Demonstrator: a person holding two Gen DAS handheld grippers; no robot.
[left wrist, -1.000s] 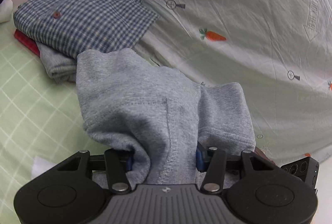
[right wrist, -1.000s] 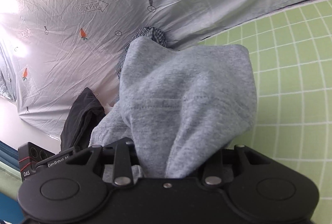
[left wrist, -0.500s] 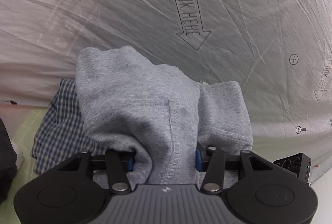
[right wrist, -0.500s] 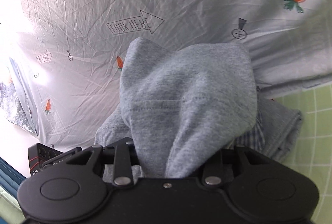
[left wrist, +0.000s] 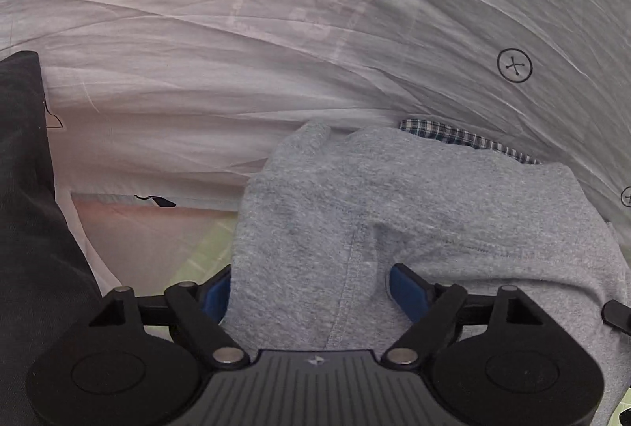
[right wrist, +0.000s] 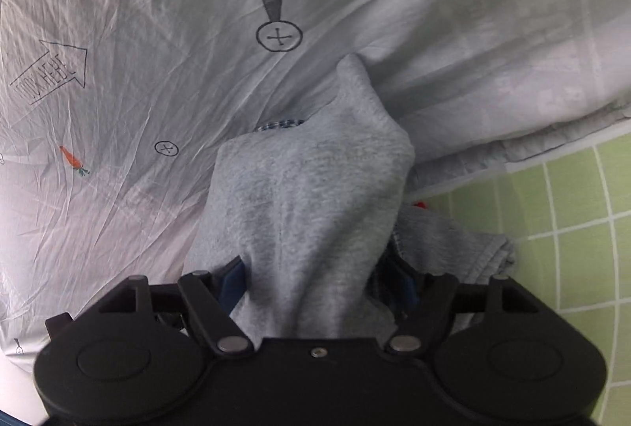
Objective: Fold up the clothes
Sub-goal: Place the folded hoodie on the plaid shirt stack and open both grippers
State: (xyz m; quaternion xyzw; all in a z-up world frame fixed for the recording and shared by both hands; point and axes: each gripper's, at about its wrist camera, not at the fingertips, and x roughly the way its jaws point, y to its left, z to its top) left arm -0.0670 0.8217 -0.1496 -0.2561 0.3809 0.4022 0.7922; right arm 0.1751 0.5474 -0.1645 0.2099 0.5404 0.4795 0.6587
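Observation:
A folded grey sweat garment (left wrist: 394,197) lies on a pile, on top of a blue plaid shirt (left wrist: 465,138) whose edge peeks out behind it. My left gripper (left wrist: 311,288) has its jaws opening; the grey cloth runs between the blue pads (left wrist: 408,292), which stand apart from it. In the right wrist view the same grey garment (right wrist: 307,181) rises in a peak between the pads of my right gripper (right wrist: 317,280), whose jaws are also opening. The plaid shirt (right wrist: 280,124) shows just behind, and another folded grey garment (right wrist: 465,248) lies lower in the pile.
A crumpled white duvet (right wrist: 157,31) printed with carrots and arrows fills the background close behind the pile. A green checked sheet (right wrist: 572,209) lies to the right. Dark cloth (left wrist: 27,209) fills the left edge of the left wrist view. A bit of red (right wrist: 420,205) shows by the pile.
Both grippers carried the grey garment over to the pile and lowered it onto the plaid shirt. Both pairs of jaws have spread wider and no longer pinch the cloth.

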